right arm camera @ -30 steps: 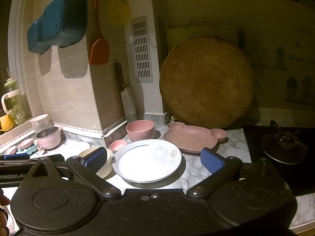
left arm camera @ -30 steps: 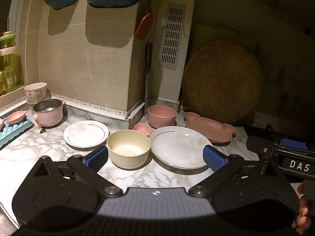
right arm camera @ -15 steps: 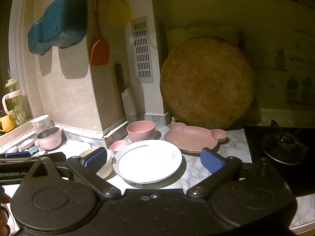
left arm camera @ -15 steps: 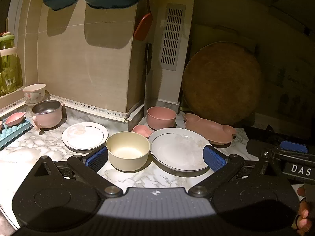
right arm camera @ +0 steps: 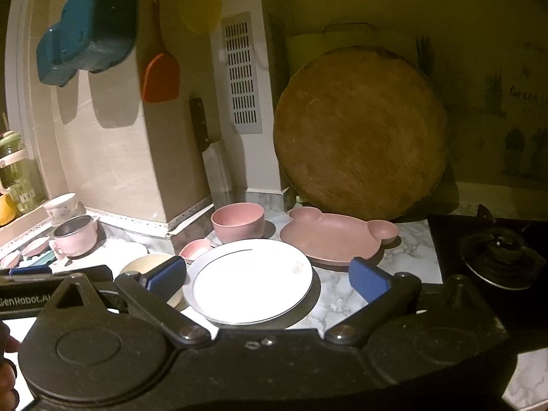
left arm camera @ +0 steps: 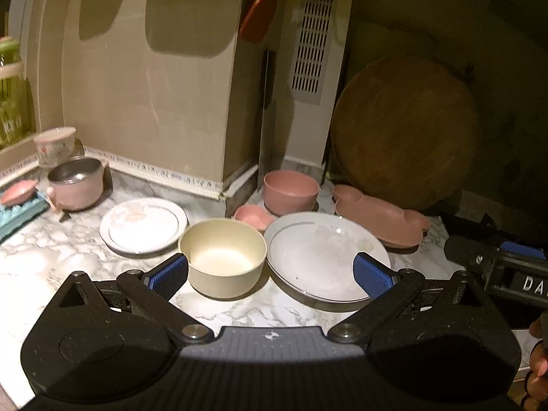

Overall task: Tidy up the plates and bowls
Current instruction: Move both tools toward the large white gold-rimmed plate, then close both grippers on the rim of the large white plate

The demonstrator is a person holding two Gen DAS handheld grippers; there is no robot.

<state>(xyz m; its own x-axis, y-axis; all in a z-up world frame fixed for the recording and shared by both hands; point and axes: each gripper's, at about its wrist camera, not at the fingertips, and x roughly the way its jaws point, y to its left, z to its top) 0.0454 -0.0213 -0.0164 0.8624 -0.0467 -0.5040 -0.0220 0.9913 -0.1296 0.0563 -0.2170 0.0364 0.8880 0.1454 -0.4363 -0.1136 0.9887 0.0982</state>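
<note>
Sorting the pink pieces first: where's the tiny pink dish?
In the left wrist view, the tiny pink dish sits mid-counter between the cream bowl and the pink bowl.

We see a marble table (left arm camera: 51, 257). On it sit a cream bowl (left arm camera: 222, 257), just beside it a large white plate (left arm camera: 318, 253), a small white plate (left arm camera: 144, 224) to the left, a pink bowl (left arm camera: 291, 191), a small pink dish (left arm camera: 251, 215), a pink bear plate (left arm camera: 380, 215), a pink pot (left arm camera: 77, 185), and a round board (right arm camera: 359, 133) leaning on the wall.
</note>
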